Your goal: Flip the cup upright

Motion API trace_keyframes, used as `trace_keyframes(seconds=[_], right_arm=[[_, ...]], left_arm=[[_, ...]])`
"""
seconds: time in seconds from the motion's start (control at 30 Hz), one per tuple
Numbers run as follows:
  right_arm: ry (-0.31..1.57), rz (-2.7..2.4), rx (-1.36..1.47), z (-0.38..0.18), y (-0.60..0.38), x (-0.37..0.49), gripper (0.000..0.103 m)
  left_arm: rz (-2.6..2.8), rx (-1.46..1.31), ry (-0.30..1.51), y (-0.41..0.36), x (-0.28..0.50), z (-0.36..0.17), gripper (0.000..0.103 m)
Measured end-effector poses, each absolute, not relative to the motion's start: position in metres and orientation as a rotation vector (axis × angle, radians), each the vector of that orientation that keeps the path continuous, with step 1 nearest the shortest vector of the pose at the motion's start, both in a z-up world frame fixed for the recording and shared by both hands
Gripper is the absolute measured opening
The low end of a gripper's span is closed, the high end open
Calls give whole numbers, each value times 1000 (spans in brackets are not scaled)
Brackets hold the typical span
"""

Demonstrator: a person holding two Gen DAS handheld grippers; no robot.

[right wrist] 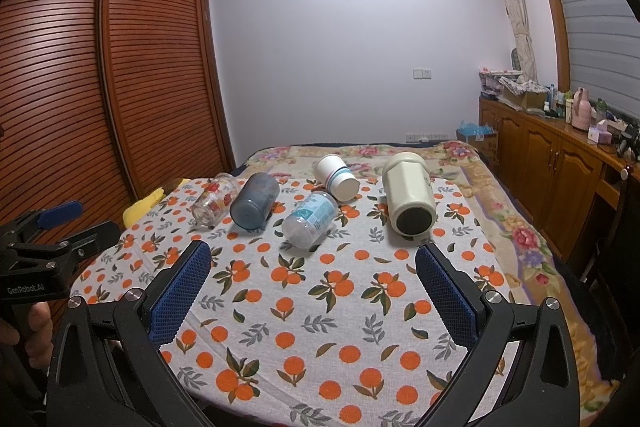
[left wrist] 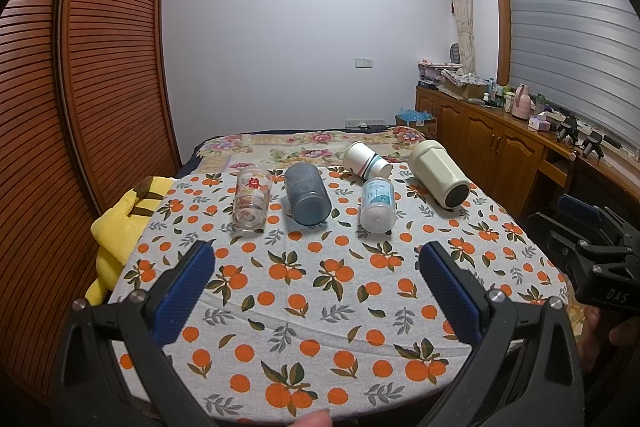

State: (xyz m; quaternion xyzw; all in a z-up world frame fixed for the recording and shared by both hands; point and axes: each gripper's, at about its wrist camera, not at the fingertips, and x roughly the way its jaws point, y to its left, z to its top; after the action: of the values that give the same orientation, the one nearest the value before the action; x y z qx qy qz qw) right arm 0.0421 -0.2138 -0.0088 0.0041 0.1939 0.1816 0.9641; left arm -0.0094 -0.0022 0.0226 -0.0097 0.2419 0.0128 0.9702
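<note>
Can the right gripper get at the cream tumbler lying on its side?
Probably yes. The right gripper is open, and only bare tablecloth lies between its fingers and the cream tumbler, whose dark end faces it.

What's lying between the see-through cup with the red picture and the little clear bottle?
The blue-grey cup lies on its side between the clear glass and the clear bottle, apart from both. The left wrist view shows it best.

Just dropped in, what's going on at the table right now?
Nothing is being handled yet. Both grippers, left and right, hover open above the orange-print tablecloth. Five cups lie on their sides: clear printed glass, grey tumbler, clear plastic cup, paper cup and cream mug.
</note>
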Motion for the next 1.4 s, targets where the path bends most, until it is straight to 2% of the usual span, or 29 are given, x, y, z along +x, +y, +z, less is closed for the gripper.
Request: trace_keyframes(seconds=[0.7,1.4], right_arm=[[414,360,14,-12,-222,48,103],[485,321,-9,-36,-243,98,103]], left_arm=[[7,-9,520,-9,-1,17,103],[-148,89,651,-41,106,-17,103]])
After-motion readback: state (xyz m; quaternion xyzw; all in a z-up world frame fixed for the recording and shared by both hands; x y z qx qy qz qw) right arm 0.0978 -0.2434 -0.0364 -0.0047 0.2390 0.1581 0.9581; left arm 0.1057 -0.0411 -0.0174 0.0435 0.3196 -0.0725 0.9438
